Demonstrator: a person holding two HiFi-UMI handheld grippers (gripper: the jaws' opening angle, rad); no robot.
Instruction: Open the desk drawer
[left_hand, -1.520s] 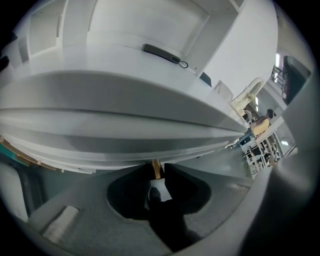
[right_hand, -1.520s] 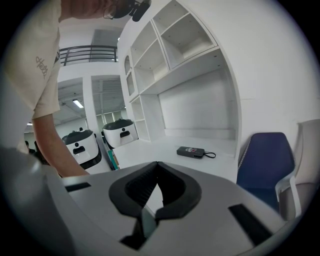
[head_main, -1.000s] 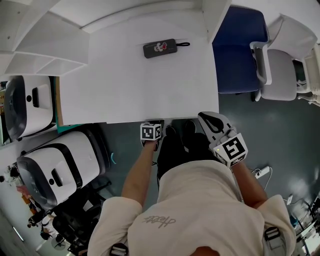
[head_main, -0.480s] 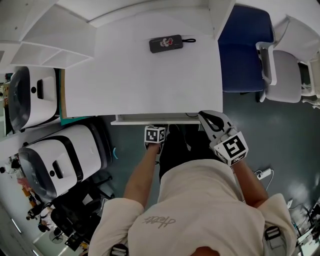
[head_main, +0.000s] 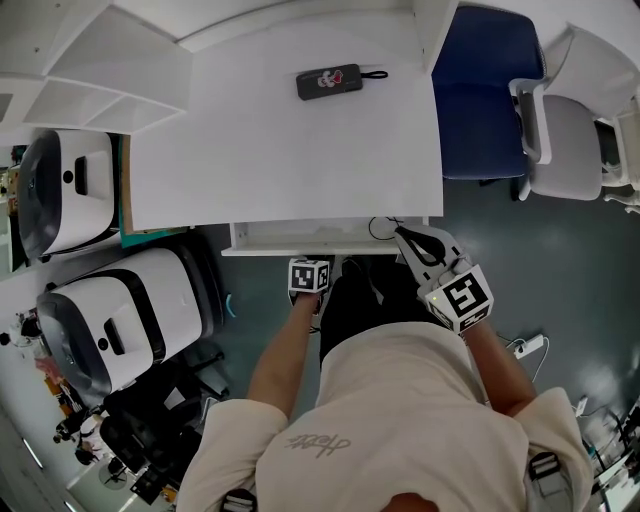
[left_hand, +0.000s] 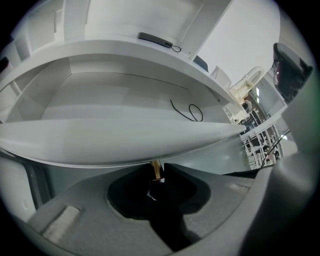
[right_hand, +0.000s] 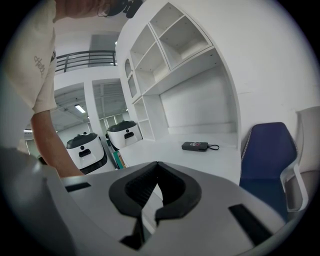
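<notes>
The white desk (head_main: 290, 150) fills the upper head view, and its shallow drawer (head_main: 300, 238) stands pulled out a short way below the front edge. My left gripper (head_main: 310, 268) sits at the drawer's front, shut on a small brass knob (left_hand: 156, 170) under the drawer lip (left_hand: 125, 145). The left gripper view looks into the drawer, where a thin black cable (left_hand: 187, 111) lies. My right gripper (head_main: 412, 238) hovers by the drawer's right corner; in its own view my right gripper (right_hand: 156, 165) is shut on nothing.
A black pouch with a strap (head_main: 328, 80) lies at the back of the desk. A blue chair (head_main: 485, 100) and a grey chair (head_main: 565, 140) stand to the right. Two white machines (head_main: 65, 195) (head_main: 120, 315) crowd the left. A power strip (head_main: 525, 346) lies on the floor.
The drawer has slid out from under the desk toward the person, with the left gripper drawing back on its knob. The right gripper has hardly moved.
</notes>
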